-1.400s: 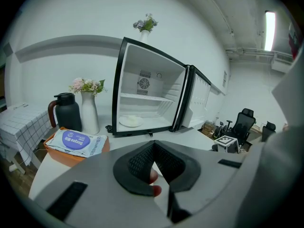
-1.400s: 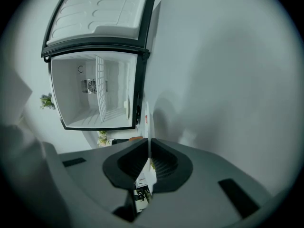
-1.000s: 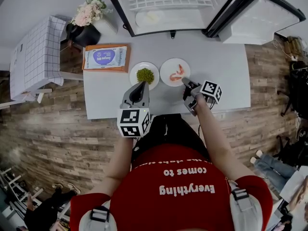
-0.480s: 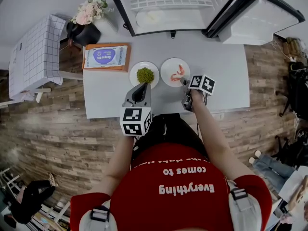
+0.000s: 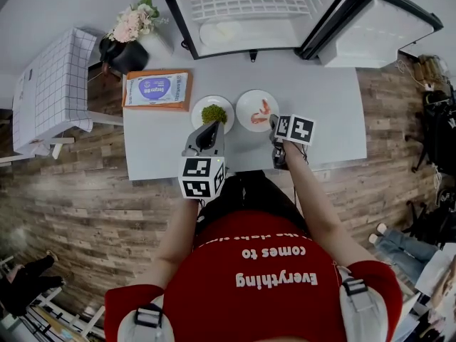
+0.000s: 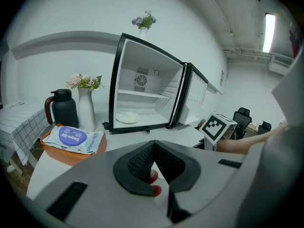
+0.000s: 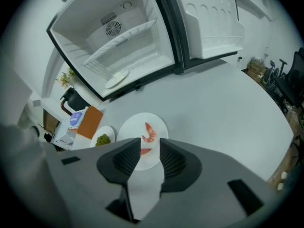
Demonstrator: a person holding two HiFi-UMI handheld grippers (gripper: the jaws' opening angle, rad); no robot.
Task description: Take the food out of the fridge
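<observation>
My R gripper (image 7: 149, 151), jaws opening w/ nothing between, hovers by shrimp plate (image 7: 137, 127) in front of fridge (image 7: 118, 37), L gripper (image 6: 153, 146) closed, empty; reaching low for white plate (image 7: 116, 80) inside fridge risks clipping shrimp plate.

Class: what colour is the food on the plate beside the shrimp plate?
The food is green, clearest in the head view.

Fridge (image 5: 274, 28): small, black frame, white inside, door swung wide open, at far edge of table (image 5: 328, 120). Plate with pale food (image 5: 221, 30) lies on fridge floor. On table before fridge: plate with green food (image 5: 213, 112), flat; just beside it, plate with shrimp (image 5: 258, 110), flat, two orange-red pieces.
</observation>
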